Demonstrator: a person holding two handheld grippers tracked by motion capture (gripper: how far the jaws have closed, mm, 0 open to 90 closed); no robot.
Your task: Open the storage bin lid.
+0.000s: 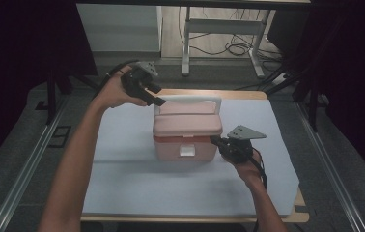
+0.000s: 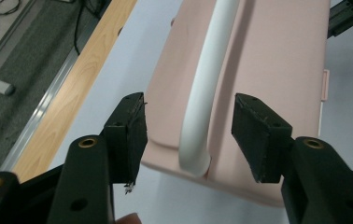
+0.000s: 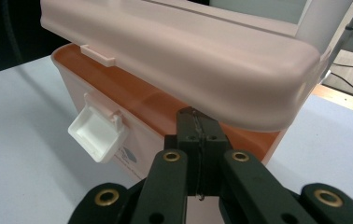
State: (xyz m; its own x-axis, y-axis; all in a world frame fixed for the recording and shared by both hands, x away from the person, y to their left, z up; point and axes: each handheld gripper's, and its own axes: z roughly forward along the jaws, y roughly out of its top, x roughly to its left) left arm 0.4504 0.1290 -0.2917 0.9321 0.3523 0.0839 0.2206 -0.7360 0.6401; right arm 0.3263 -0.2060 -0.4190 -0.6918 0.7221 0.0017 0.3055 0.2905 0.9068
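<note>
The left gripper (image 2: pixel 188 135) stands with its jaws spread wide, one on either side of the white handle (image 2: pixel 202 98) without pressing it; the handle sits free between the pads. The right gripper (image 3: pixel 197 135) is clenched tight with nothing between the pads, its tips pushed up against the orange rim of the box just beneath the overhanging lid (image 3: pixel 179 51).

There is one storage box (image 1: pixel 186 140), pink-lidded with an orange base, standing near the middle of the desk (image 1: pixel 122 183) on a pale sheet, closer to the far edge than to the near one. It has one white handle arching over the lid and one white latch (image 3: pixel 99 135) on its front, flipped outward. Two grippers are at work, one in each hand.

The left forearm reaches in long from the near left corner, the hand (image 1: pixel 115 92) raised above the box's far left corner with the gripper tilted down onto the handle's end. The right hand (image 1: pixel 248 166) sits low by the box's right front corner, gripper level and pointing leftward into the side of the box.
</note>
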